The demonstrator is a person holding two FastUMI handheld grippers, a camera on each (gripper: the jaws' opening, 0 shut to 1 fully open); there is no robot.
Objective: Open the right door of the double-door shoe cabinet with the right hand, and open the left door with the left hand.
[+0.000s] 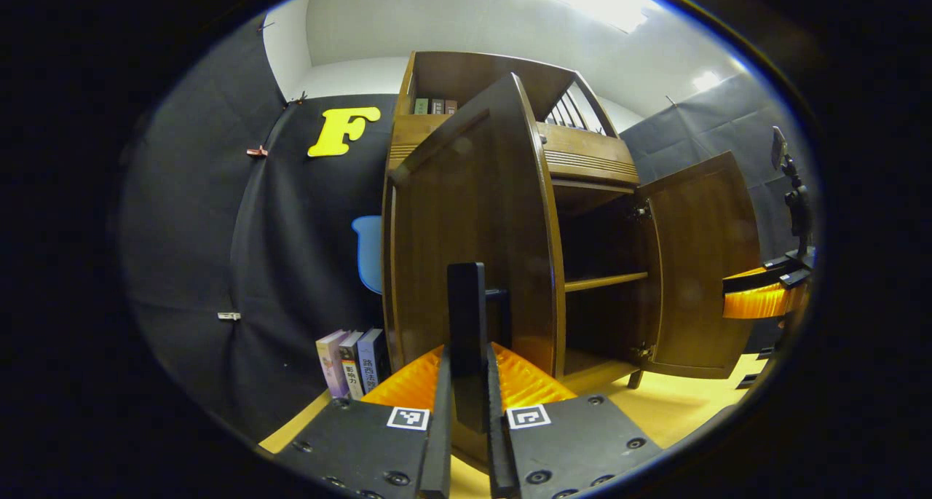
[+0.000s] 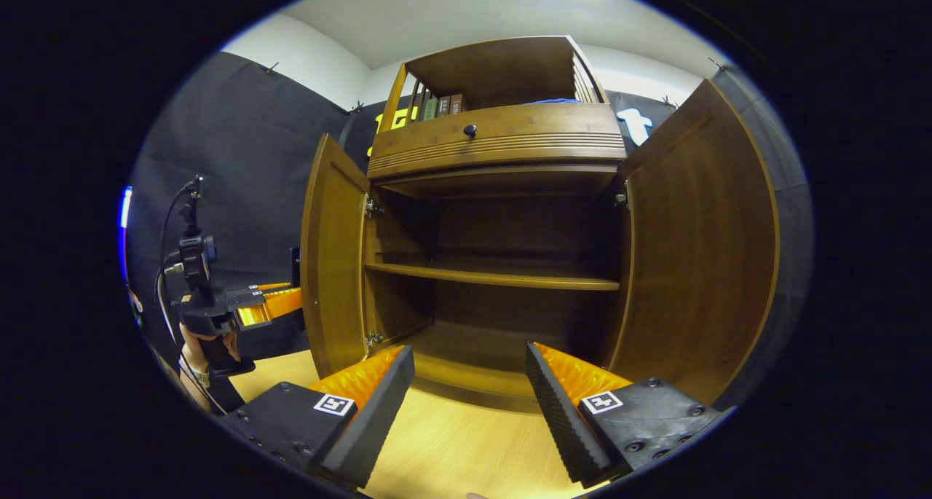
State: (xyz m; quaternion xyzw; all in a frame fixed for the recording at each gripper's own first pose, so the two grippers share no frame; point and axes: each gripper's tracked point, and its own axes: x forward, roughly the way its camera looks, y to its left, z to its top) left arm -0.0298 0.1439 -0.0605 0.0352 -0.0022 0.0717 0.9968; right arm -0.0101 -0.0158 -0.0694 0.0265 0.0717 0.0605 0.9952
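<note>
Brown wood makes up the shoe cabinet (image 2: 502,156), which stands on a pale wooden floor (image 2: 451,448) against the black cloth wall. Both of its doors stand swung out. In the right gripper view the left door (image 2: 331,258) is seen almost edge-on at the left, the right door (image 2: 703,251) opens wide at the right, and between them lies the dark interior with one shelf (image 2: 495,274) across it. Above the doors runs a drawer front with a small dark knob (image 2: 470,130), and a few books (image 2: 440,105) stand in the open top compartment.

The left tongs (image 1: 470,353) are closed on the dark upright handle (image 1: 466,317) of the left door, both fingers (image 1: 443,419) pressing its sides. More books (image 1: 353,360) stand on the floor beside the cabinet, near a blue chair (image 1: 368,251).

The right tongs (image 2: 470,404) hang open in front of the cabinet's floor, their fingers well apart and touching nothing. The left tongs also show at the left of the right gripper view, behind the left door, held by a hand (image 2: 211,350).
</note>
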